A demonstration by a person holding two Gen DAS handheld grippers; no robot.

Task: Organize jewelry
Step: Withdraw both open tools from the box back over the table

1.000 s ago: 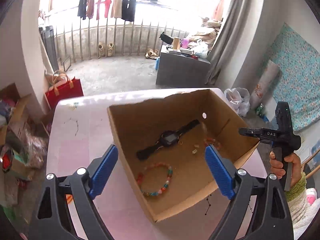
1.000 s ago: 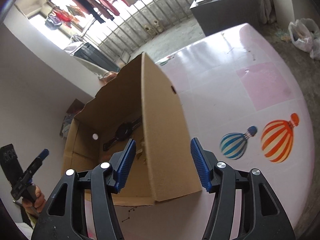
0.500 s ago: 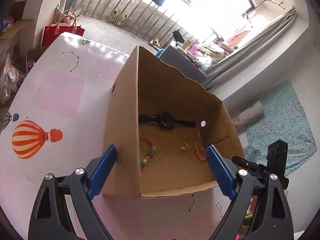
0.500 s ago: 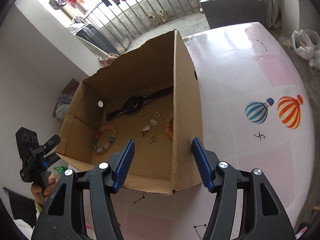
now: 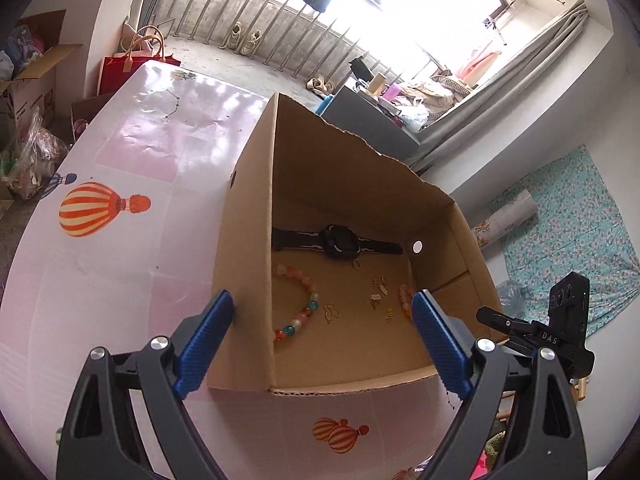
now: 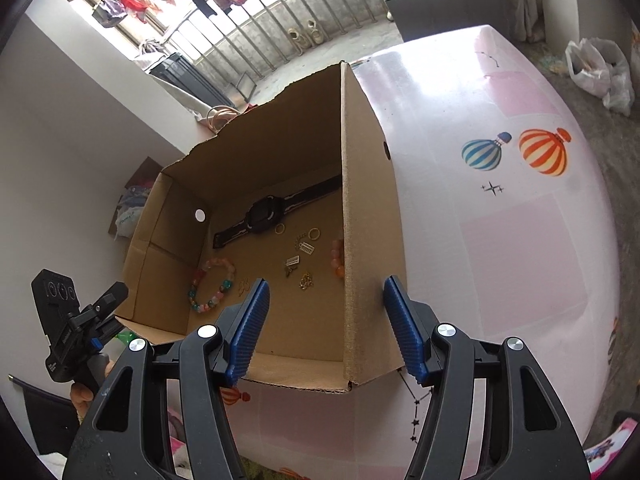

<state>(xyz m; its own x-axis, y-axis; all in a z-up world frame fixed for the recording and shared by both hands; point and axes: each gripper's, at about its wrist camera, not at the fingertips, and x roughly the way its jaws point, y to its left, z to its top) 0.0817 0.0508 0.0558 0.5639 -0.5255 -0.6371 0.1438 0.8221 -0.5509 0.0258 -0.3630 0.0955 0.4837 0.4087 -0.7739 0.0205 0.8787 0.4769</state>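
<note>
Round glossy bead bracelet (image 5: 298,312), black watch (image 5: 338,241) in corrugated cardboard box (image 5: 244,264).

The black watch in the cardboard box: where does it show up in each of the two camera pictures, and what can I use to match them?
Left wrist view: the black watch lies across the far end of the box floor, just above picture centre.
Right wrist view: the black watch lies left of centre, its strap running behind the near box wall.
Shared landmark: the small white round hole in the box wall beside the watch.
</note>
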